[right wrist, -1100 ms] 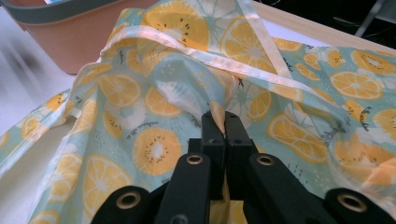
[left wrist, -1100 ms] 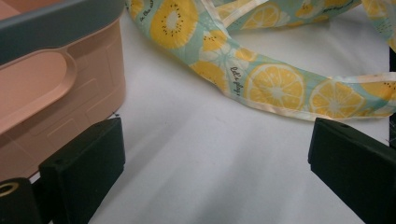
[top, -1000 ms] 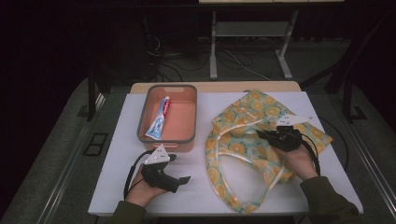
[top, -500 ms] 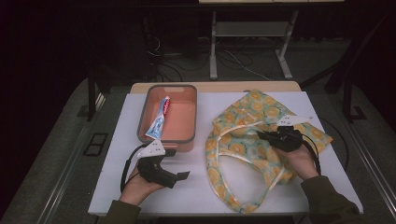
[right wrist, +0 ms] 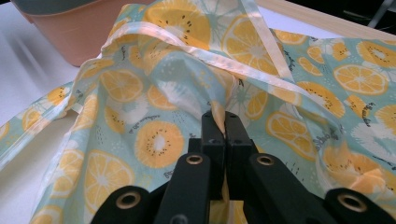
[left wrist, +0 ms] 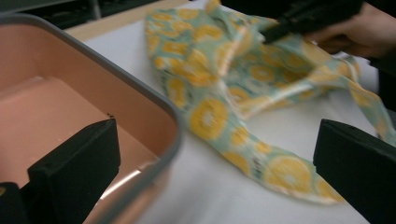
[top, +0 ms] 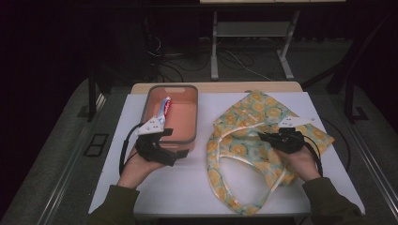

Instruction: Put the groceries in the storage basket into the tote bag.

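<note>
The right tongs (right wrist: pixel 219 122) pinch a fold of the orange-slice-print cloth bag (top: pixel 248 140) lying on the white tabletop (top: pixel 187 187). The left tongs (left wrist: pixel 215 158) stand spread, blurred, beside the pink plastic tub (top: pixel 187 110), whose far end is cut off.

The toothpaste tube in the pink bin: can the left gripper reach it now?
Probably yes. The left gripper is open at the bin's near rim, the bin has no lid, and nothing covers the toothpaste tube.
</note>
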`<control>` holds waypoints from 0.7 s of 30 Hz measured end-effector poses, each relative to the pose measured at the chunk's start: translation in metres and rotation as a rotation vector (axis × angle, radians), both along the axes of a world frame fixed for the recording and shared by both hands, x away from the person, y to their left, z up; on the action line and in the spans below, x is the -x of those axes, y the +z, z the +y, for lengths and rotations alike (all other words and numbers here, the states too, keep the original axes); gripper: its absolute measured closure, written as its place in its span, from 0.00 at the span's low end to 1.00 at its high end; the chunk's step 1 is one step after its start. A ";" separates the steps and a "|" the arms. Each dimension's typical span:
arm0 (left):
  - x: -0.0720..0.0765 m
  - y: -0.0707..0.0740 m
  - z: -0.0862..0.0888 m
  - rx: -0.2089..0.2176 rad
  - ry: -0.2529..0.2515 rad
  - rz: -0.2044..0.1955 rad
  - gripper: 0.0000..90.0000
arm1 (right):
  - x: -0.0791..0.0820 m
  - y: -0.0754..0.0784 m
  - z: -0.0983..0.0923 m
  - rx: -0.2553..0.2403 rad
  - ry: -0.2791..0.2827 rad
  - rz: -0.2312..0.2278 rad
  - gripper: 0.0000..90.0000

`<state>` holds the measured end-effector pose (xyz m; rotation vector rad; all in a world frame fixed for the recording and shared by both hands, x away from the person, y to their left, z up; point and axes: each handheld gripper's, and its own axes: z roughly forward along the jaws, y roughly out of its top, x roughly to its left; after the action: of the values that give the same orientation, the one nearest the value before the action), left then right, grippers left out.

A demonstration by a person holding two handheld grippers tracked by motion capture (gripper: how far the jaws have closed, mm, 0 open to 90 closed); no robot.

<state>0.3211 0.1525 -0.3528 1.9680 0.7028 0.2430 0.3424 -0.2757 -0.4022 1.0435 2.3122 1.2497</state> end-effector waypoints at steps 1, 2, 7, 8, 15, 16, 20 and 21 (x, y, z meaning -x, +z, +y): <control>-0.006 0.003 0.000 -0.005 0.016 -0.004 0.01 | 0.000 0.000 0.000 -0.002 -0.001 0.001 0.99; -0.012 0.006 0.001 -0.009 0.030 -0.008 0.01 | 0.000 0.000 0.000 -0.001 0.000 0.000 0.99; -0.046 0.012 0.004 -0.021 0.112 -0.019 0.08 | 0.000 0.000 -0.001 -0.004 -0.002 0.003 0.99; -0.053 0.012 0.004 -0.021 0.130 -0.014 0.10 | 0.000 0.000 -0.002 -0.004 -0.002 0.003 0.99; -0.100 -0.002 0.004 -0.078 0.273 0.033 0.16 | 0.001 0.000 -0.002 -0.007 -0.002 0.003 0.99; -0.103 -0.004 0.003 -0.088 0.289 0.040 0.16 | 0.001 0.000 -0.002 -0.009 -0.001 0.003 0.99; -0.121 -0.016 0.001 -0.137 0.340 0.064 0.15 | 0.001 0.000 -0.003 -0.009 0.001 0.003 0.99; -0.124 -0.019 0.001 -0.142 0.353 0.071 0.15 | 0.001 0.000 -0.003 -0.009 0.001 0.003 0.99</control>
<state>0.4456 0.1534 -0.3716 1.9837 1.1058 0.4478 0.3414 -0.2790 -0.4021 1.0483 2.3117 1.2610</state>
